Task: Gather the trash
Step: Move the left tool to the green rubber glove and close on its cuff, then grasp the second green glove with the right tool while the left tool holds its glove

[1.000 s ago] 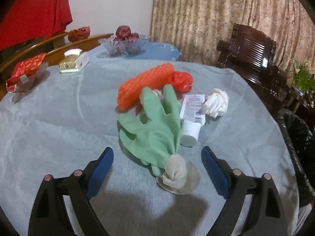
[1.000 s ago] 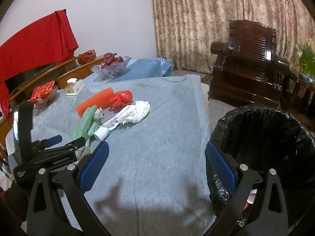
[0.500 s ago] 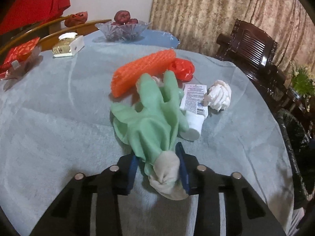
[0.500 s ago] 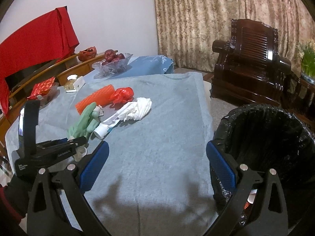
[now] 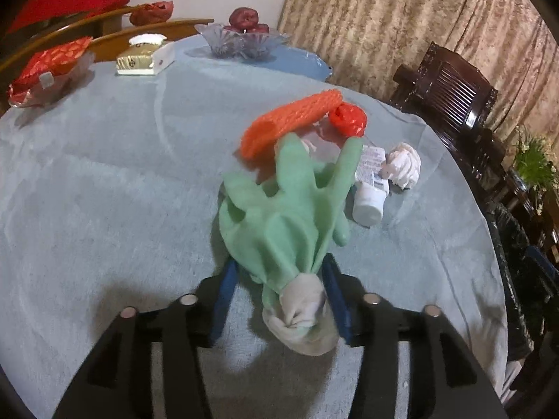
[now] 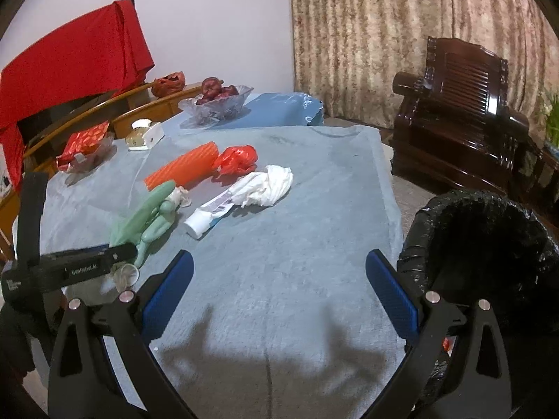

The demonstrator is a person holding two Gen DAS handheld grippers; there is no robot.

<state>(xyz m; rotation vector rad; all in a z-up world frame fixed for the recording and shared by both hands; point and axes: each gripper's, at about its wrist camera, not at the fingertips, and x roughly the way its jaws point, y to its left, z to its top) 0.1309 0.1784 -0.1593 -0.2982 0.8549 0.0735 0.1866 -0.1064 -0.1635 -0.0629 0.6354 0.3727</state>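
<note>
My left gripper [image 5: 279,279] is shut on the cuff of a green rubber glove [image 5: 286,216] and holds it lifted off the grey tablecloth [image 5: 104,192]; the glove also shows in the right wrist view [image 6: 146,220]. Behind it lie an orange foam net sleeve [image 5: 290,122], a red crumpled bag [image 5: 349,118], a white tube [image 5: 370,188] and a white tissue wad [image 5: 405,167]. My right gripper [image 6: 279,286] is open and empty above the table's near edge, left of the black-lined trash bin [image 6: 489,262].
A glass fruit bowl [image 6: 216,104], a tissue box [image 6: 145,136] and a red-wrapped packet [image 6: 85,146] stand at the table's far side. A dark wooden armchair [image 6: 464,122] stands behind the bin. Curtains hang at the back.
My left gripper closed on the glove's cuff and has raised it from the table. The right gripper stayed open and barely moved.
</note>
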